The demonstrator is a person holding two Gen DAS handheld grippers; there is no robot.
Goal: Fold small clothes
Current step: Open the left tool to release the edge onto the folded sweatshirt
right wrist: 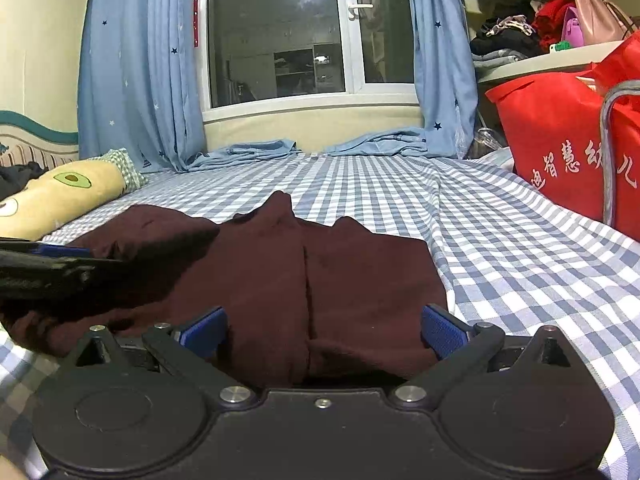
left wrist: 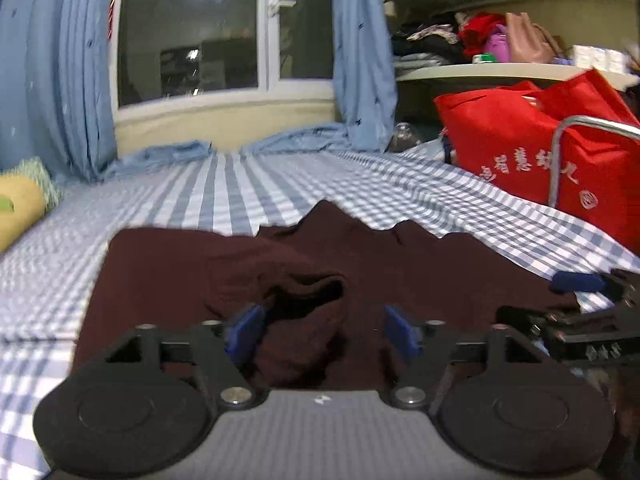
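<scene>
A dark maroon garment (left wrist: 420,272) lies spread on the blue-and-white checked bed sheet (left wrist: 240,192). My left gripper (left wrist: 324,330) is open, its blue pads either side of a bunched fold at the garment's near edge. My right gripper (right wrist: 324,332) is open over the garment (right wrist: 360,280), straddling its near edge beside a centre seam. The right gripper also shows at the right edge of the left wrist view (left wrist: 580,304). The left gripper shows at the left edge of the right wrist view (right wrist: 52,264).
A red tote bag (left wrist: 540,152) with a metal frame stands on the bed's right side. A yellow avocado pillow (right wrist: 60,192) lies at the left. Blue curtains (right wrist: 136,80) and a window are behind. Shelves (left wrist: 500,68) with clothes and bags are at the upper right.
</scene>
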